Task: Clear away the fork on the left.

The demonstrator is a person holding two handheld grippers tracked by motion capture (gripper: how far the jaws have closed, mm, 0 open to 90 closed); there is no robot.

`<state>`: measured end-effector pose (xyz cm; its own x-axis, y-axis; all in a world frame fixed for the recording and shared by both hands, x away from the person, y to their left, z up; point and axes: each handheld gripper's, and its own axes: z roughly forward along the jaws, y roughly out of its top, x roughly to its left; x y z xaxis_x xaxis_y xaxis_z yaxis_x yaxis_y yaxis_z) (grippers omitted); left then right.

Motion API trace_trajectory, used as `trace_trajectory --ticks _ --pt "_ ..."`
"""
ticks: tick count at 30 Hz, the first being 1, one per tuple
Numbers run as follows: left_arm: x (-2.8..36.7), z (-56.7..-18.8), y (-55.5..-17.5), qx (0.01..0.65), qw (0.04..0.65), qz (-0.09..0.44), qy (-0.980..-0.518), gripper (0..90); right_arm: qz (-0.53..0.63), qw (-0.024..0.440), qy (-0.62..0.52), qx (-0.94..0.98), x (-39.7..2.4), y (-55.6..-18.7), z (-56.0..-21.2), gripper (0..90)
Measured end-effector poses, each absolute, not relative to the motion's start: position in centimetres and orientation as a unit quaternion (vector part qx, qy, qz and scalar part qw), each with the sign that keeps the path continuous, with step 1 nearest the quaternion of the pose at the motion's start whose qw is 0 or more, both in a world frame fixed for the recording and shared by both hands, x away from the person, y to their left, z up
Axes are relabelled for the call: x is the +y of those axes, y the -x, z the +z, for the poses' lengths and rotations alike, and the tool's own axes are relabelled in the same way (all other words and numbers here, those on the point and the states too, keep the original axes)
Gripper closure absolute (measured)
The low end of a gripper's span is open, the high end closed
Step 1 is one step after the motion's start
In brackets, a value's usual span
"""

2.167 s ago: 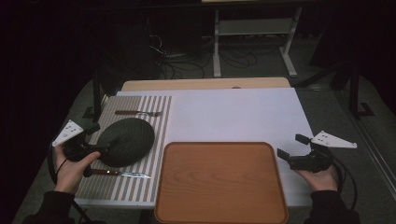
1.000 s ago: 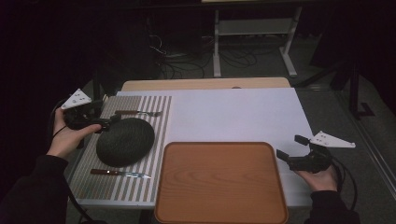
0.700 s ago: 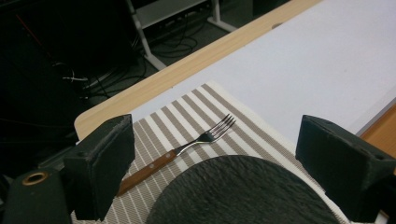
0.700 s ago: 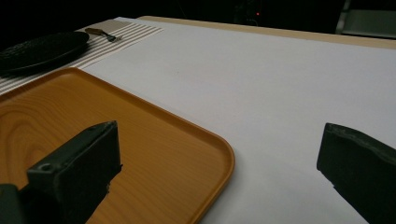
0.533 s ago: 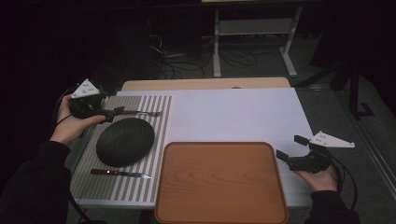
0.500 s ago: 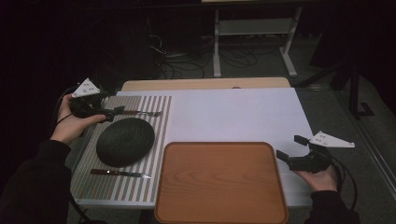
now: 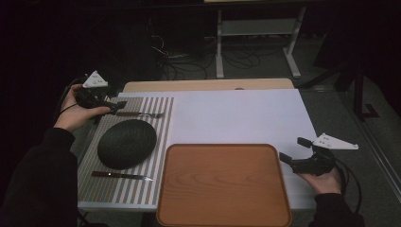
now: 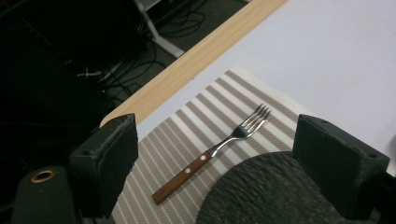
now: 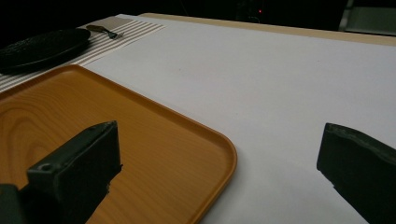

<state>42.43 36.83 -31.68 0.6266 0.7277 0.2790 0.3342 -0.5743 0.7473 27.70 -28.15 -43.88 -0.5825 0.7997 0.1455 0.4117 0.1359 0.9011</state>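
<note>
A wooden-handled fork lies at the far end of a striped placemat. A dark round plate sits in the mat's middle, with a knife on its near side. My left gripper hovers at the fork's handle end, open; its jaws have just been closing a little with nothing pressed between them. In the left gripper view the fork lies on the mat below and between the jaws, beside the plate. My right gripper rests open by the right edge of a wooden tray.
A white cover spans the table's middle and right. In the right gripper view the tray's corner lies between the jaws. Dark floor with cables and a table frame lies beyond the far edge.
My left hand has moved from the plate's left side away toward the far left corner, ending at the fork's handle. The right hand has stayed in place.
</note>
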Motion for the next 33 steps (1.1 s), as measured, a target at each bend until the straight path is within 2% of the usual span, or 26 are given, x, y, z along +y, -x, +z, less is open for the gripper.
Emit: trace_trajectory --ticks 8,22,25,33 --pt "36.7 -31.8 -44.1 0.313 0.316 0.295 -0.845 13.9 0.51 0.19 -0.415 0.73 -28.2 -27.7 -43.9 0.0" --pt "35.1 -34.4 -47.5 0.295 0.255 0.29 -0.874 16.0 0.509 0.186 -0.415 0.731 -28.1 -27.8 -44.0 0.0" --pt "34.8 -35.0 -47.9 0.288 0.25 0.281 -0.881 21.8 0.508 0.185 -0.415 0.732 -28.1 -27.8 -44.0 0.0" --pt "34.0 -36.2 -48.7 0.271 0.229 0.278 -0.893 25.2 0.506 0.183 -0.415 0.734 -28.1 -27.9 -44.1 0.0"
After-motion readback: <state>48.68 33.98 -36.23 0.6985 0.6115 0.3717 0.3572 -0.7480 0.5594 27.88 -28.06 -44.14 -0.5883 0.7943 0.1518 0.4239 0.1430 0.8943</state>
